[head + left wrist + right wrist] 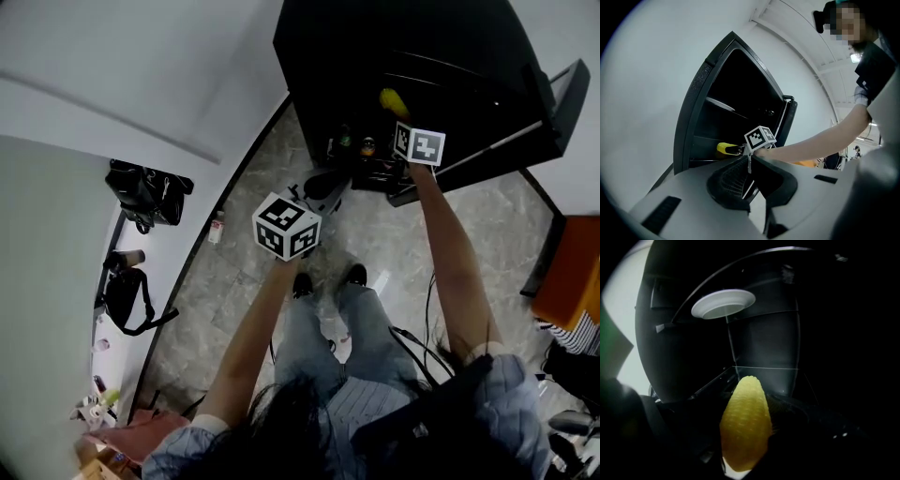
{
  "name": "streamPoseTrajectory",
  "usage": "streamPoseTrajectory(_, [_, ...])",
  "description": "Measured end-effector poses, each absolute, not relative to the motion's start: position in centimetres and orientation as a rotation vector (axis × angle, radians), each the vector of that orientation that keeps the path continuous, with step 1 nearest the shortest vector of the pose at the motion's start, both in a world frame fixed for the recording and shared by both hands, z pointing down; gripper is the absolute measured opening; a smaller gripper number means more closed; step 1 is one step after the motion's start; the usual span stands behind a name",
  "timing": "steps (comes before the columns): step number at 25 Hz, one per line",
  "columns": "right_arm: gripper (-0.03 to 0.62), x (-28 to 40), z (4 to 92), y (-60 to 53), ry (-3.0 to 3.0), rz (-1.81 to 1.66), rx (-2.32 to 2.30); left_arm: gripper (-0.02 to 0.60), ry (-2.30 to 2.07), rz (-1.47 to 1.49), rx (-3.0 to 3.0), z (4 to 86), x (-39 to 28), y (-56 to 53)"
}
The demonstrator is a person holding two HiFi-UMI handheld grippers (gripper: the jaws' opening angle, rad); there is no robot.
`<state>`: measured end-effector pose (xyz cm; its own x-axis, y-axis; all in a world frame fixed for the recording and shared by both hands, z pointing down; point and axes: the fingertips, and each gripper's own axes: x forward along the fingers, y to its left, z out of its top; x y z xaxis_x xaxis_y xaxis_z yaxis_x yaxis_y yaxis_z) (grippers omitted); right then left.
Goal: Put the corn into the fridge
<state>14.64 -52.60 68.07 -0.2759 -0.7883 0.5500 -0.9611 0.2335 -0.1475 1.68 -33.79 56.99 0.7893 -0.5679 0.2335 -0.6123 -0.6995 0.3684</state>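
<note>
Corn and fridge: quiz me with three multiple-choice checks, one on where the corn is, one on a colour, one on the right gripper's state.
1. Where is the corn?
A. on the floor
B. inside the open fridge
C. lying on the plate

2. What colour is the plate on the shelf above it?
A. red
B. white
C. blue

3. The right gripper is:
A. open and empty
B. out of every view
C. shut on the corn

Answers: 1 B, it is held over a shelf in the dark interior; 2 B, it shows white from below; 3 C, its jaws clamp the cob's base.

Fridge [394,47] open; lwr shelf [780,380] free, plate [723,303] abv.
</note>
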Motion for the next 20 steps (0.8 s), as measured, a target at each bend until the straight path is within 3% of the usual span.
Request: streamPoseTrajectory(20, [0.247, 14.0, 70.3, -56.7, -2.010, 0.596, 1.465, 0.011, -0.906, 0.180, 2.499, 58.7, 1.3, -34.3])
